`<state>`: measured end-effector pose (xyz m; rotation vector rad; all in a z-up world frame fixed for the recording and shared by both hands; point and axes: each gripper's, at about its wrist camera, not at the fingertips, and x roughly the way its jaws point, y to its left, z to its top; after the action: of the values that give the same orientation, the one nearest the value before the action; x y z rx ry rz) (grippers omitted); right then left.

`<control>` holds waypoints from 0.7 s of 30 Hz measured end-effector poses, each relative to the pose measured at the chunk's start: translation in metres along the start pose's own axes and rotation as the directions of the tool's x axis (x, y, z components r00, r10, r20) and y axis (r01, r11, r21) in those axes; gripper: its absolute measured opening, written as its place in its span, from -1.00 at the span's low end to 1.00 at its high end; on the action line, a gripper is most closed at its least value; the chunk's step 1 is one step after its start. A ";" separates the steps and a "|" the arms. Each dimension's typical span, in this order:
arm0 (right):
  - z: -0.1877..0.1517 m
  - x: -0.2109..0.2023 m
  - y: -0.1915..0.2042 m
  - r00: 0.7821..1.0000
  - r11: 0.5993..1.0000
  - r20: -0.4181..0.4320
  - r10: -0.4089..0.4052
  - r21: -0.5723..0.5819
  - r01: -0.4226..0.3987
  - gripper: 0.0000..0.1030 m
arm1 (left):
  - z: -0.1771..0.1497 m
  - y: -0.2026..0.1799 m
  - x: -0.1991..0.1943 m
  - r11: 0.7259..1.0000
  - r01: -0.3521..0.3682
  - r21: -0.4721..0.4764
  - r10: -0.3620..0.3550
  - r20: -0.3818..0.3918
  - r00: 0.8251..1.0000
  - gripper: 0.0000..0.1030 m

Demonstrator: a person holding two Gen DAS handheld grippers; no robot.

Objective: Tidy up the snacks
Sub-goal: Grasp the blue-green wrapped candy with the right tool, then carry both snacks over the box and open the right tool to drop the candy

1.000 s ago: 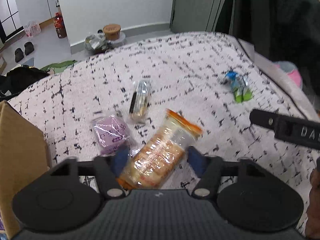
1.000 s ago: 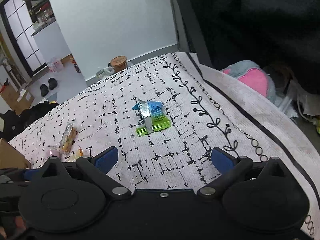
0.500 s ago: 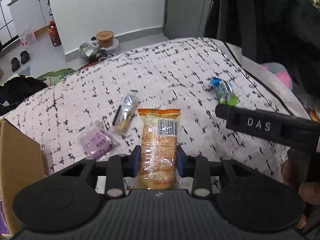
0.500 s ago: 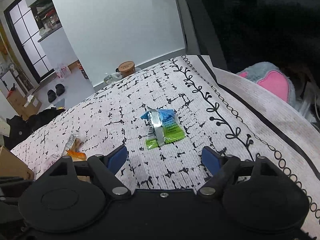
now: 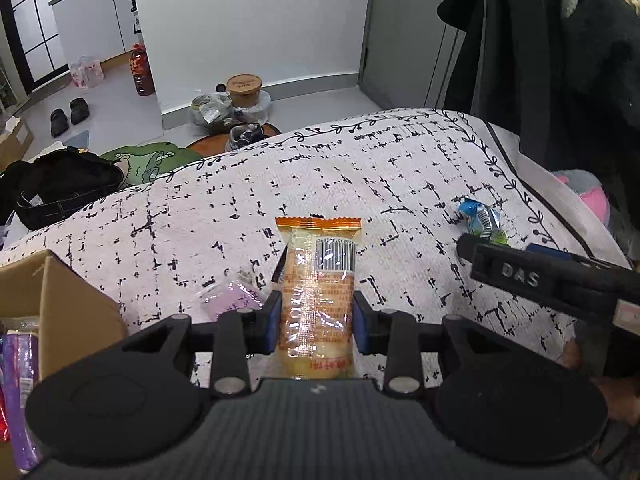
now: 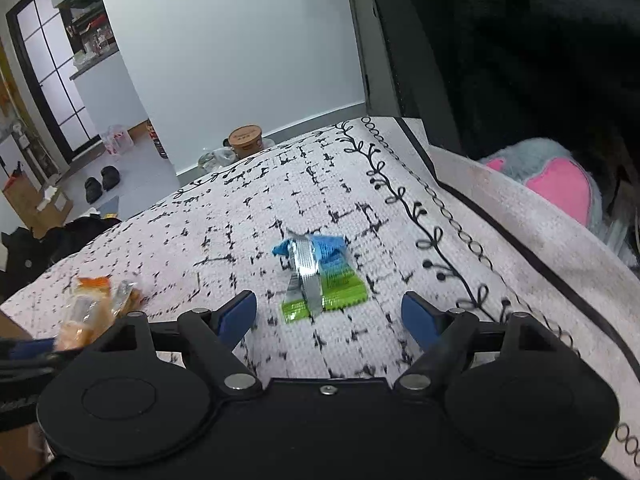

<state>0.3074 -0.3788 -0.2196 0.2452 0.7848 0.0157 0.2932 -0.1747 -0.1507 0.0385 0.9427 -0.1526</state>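
Four snack packets show in the left wrist view: an orange-ended cracker packet (image 5: 317,294) clamped upright between the blue pads of the left gripper (image 5: 316,317) at lower centre, a purple packet (image 5: 232,300) lying just left of it on the patterned blanket (image 5: 248,196), a slim packet mostly hidden behind the crackers, and a blue-and-green packet (image 5: 482,220) at right. One cardboard box (image 5: 68,304) fills the lower left corner, with purple wrappers inside. The right gripper (image 6: 330,316) hangs with jaws spread and empty, the blue-and-green packet (image 6: 318,276) just beyond them. The blanket's vine border runs along the right edge; its middle lies bare.
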 end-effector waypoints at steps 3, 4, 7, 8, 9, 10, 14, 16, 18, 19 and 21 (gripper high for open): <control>0.002 0.004 0.003 1.000 1.000 0.003 -0.019 -0.016 0.019 0.52 | 0.001 0.003 -0.005 1.000 0.005 -0.006 -0.004 0.014 1.000 -0.33; 0.002 0.004 0.005 1.000 0.999 0.003 -0.027 -0.025 0.027 0.50 | 0.001 0.005 -0.007 1.000 0.007 -0.012 -0.007 0.018 1.000 -0.33; 0.003 0.006 0.008 0.999 0.998 0.006 -0.051 -0.046 0.051 0.31 | 0.002 0.013 -0.011 0.999 0.011 -0.043 -0.010 0.024 1.000 -0.33; 0.005 0.007 0.009 0.998 0.997 0.007 -0.058 -0.058 0.058 0.26 | 0.002 0.016 -0.012 0.999 0.012 -0.051 -0.010 0.024 1.000 -0.33; 0.006 0.008 0.010 0.998 0.996 0.008 -0.065 -0.067 0.065 0.14 | 0.002 0.018 -0.013 0.998 0.013 -0.061 -0.011 0.022 1.000 -0.33; 0.007 0.009 0.009 0.997 0.995 0.008 -0.070 -0.070 0.071 0.02 | 0.001 0.021 -0.014 0.998 0.016 -0.069 -0.014 0.022 1.000 -0.33; 0.011 0.009 0.009 0.996 0.991 0.003 -0.092 -0.094 0.091 -0.28 | 0.000 0.027 -0.021 0.996 0.038 -0.080 -0.035 0.035 0.999 -0.33; 0.011 0.004 0.006 0.997 0.995 -0.019 -0.078 -0.068 0.077 -0.32 | 0.000 0.032 -0.025 0.994 0.050 -0.093 -0.046 0.045 0.998 -0.33; 0.011 -0.002 0.003 0.996 0.995 -0.038 -0.085 -0.045 0.084 -0.33 | 0.000 0.038 -0.029 0.992 0.059 -0.110 -0.053 0.054 0.997 -0.33; 0.011 -0.006 0.003 0.994 0.995 -0.047 -0.095 -0.039 0.093 -0.33 | 0.001 0.041 -0.032 0.991 0.062 -0.119 -0.055 0.062 0.997 -0.33; 0.010 -0.015 0.003 0.993 0.995 -0.054 -0.101 -0.027 0.099 -0.33 | 0.001 0.046 -0.036 0.988 0.069 -0.139 -0.059 0.072 0.996 -0.33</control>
<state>0.3041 -0.3790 -0.2020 0.1833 0.8509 -0.0628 0.2802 -0.1248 -0.1223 -0.1276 0.8855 -0.1449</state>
